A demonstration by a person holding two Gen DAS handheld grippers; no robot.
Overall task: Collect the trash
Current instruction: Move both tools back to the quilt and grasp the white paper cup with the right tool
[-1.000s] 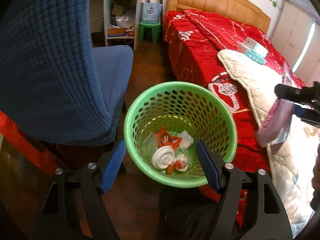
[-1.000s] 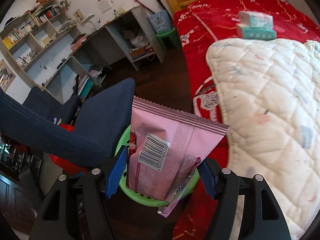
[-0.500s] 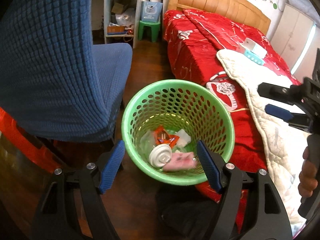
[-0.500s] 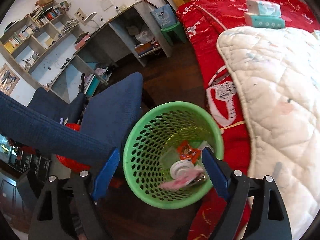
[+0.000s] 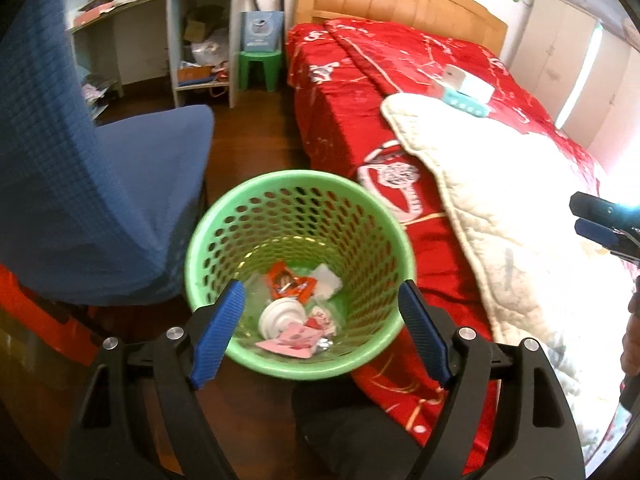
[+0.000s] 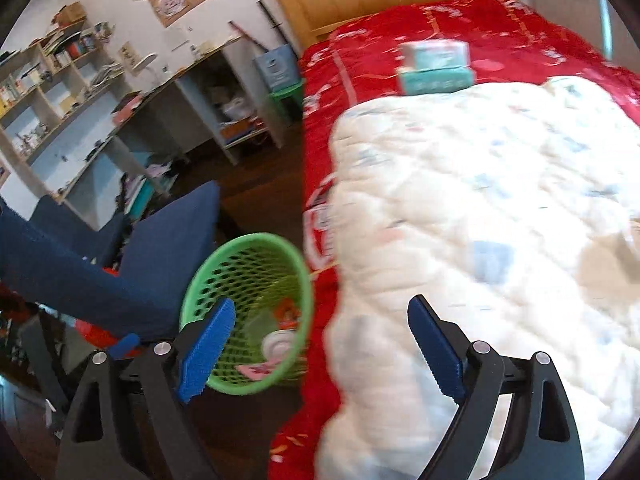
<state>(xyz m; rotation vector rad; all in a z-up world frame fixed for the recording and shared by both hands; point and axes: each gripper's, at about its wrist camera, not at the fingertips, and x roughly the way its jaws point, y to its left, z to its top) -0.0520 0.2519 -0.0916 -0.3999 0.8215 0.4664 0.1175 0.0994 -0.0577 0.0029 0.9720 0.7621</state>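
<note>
- a second ago the pink foil snack wrapper (image 5: 294, 337) stood pinched between the blue pads of the right gripper (image 6: 322, 350); now it lies flat at the bottom of the green perforated plastic waste basket (image 5: 224, 216), beside a white round plastic lid (image 5: 280, 315) and an orange wrapper (image 5: 289, 285).
- the right gripper's jaws are opening with nothing between them; a second ago they were closed on the wrapper.
- in the right wrist view the basket has slid from centre to the lower left, and the white quilted blanket (image 6: 500, 220) on the red bed cover (image 6: 400, 28) now fills the space ahead of the fingers.
- the left gripper (image 5: 322, 332) hangs above the basket, its jaws opening too and holding nothing; the basket sits a little lower in its frame than before.
- seen from the left wrist, the wrapper lies between the two blue pads but far below them, untouched.
- in the same view the right gripper's tips have moved to the far right edge, over the blanket, well apart from the basket.
- the basket stands on the dark wooden floor (image 5: 256, 412) between a blue fabric-covered chair (image 5: 120, 184) and the bed.
</note>
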